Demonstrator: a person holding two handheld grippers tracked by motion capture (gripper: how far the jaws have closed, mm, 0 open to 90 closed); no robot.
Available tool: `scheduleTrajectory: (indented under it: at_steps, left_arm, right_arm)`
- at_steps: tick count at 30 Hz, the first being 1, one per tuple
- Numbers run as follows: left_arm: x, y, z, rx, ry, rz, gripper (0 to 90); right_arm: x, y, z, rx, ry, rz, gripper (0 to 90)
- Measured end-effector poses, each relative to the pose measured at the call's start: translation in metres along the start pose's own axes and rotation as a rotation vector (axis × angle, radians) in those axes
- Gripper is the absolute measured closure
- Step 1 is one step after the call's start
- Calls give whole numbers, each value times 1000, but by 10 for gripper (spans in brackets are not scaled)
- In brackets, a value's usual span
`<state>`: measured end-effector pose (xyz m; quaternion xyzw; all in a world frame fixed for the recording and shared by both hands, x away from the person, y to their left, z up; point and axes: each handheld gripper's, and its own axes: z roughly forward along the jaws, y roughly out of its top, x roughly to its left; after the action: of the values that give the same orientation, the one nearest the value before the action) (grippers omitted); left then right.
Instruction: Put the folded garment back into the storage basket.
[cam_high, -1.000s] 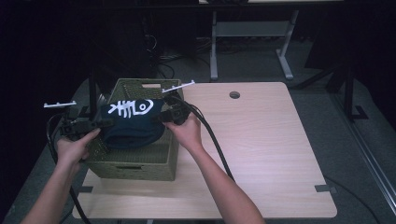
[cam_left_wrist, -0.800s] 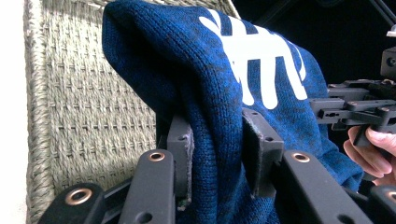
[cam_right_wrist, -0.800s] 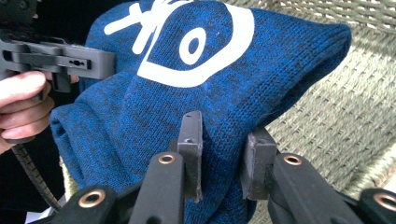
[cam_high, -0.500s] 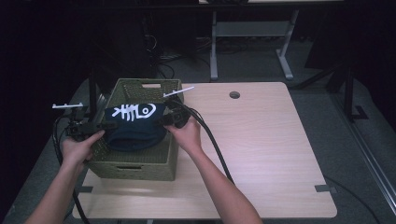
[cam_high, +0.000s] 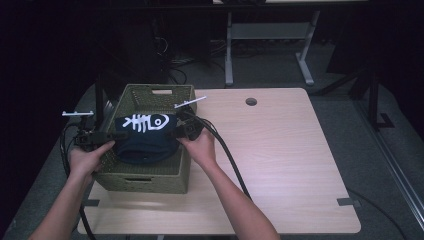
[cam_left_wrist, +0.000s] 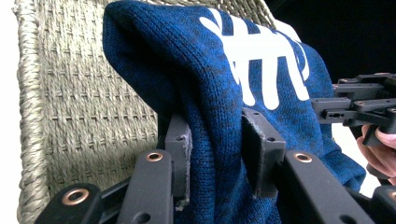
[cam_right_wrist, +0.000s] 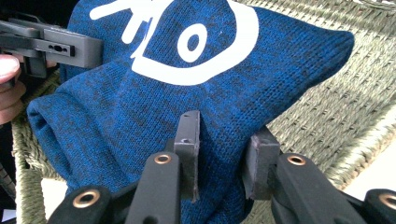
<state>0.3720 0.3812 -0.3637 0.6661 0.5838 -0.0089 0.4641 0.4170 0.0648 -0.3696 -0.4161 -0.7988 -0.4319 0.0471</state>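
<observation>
A dark blue knit garment with a white fish-skeleton print hangs stretched between my two grippers over an olive woven basket, its lower part sagging inside. My left gripper holds the garment's left end, the right gripper its right end. In the left gripper view the knit fills the gap between the pads of the left gripper. The right gripper has the fabric bunched between its pads likewise. Both pairs of jaws have just been opening a little, and cloth is still between them.
The basket stands at the left end of a light wooden table with a cable hole near its far edge. Black cables trail from the grippers across the table. Dark floor and desk legs lie beyond.
The garment has sunk from in front of the basket's near wall down into the basket. Both hands stayed almost where they were.
</observation>
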Motion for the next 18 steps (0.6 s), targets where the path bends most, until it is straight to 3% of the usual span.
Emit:
scheduleTrajectory:
  at_steps: [18]
  left_arm:
    - [-2,1,7,22,22,21,646]
  right_arm:
    - [1,-5,3,16,-60,-35,692]
